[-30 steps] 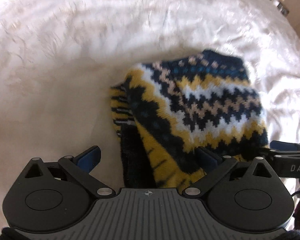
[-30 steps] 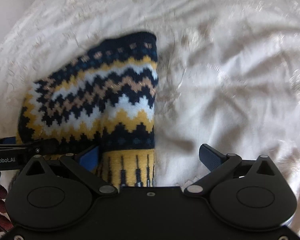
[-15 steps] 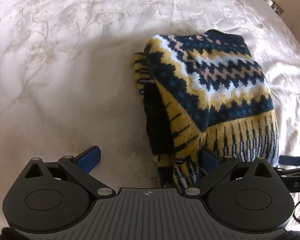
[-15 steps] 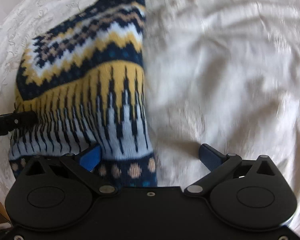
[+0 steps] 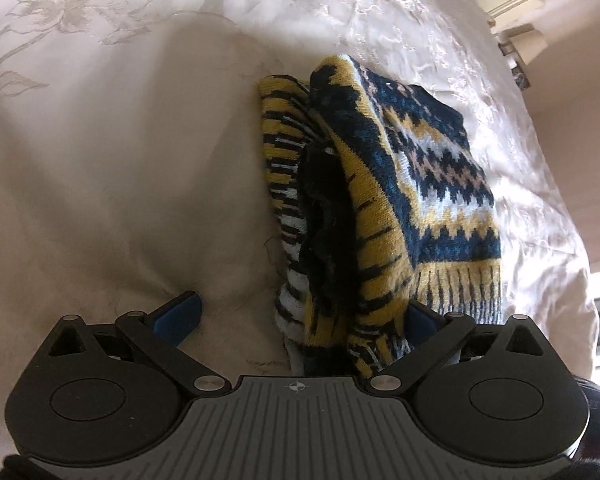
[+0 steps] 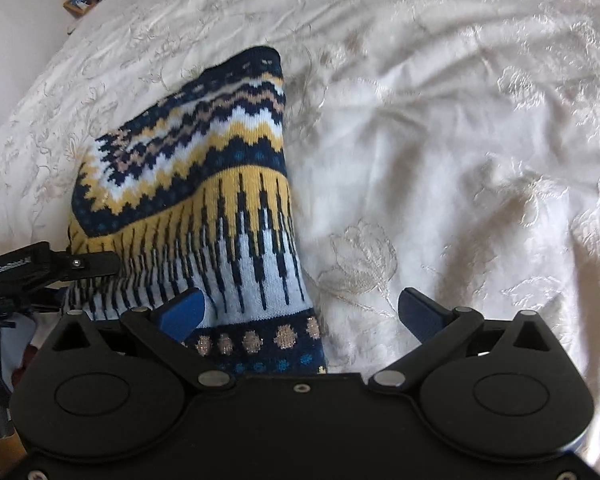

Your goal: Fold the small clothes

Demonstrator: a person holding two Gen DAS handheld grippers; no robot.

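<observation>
The folded knit sweater (image 5: 400, 200), thick with zigzag bands, lies on the embroidered bedspread (image 5: 100, 140). The left gripper (image 5: 300, 316) and right gripper (image 6: 300, 312) stand wide, sweater at 12 o'clock.

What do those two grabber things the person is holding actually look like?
Both are black plastic. Each has two round housings, angled link bars with silver pins, and blue finger pads. The left gripper has a grey ribbed centre with a small crosshair mark; the right gripper has a plain black centre.
</observation>
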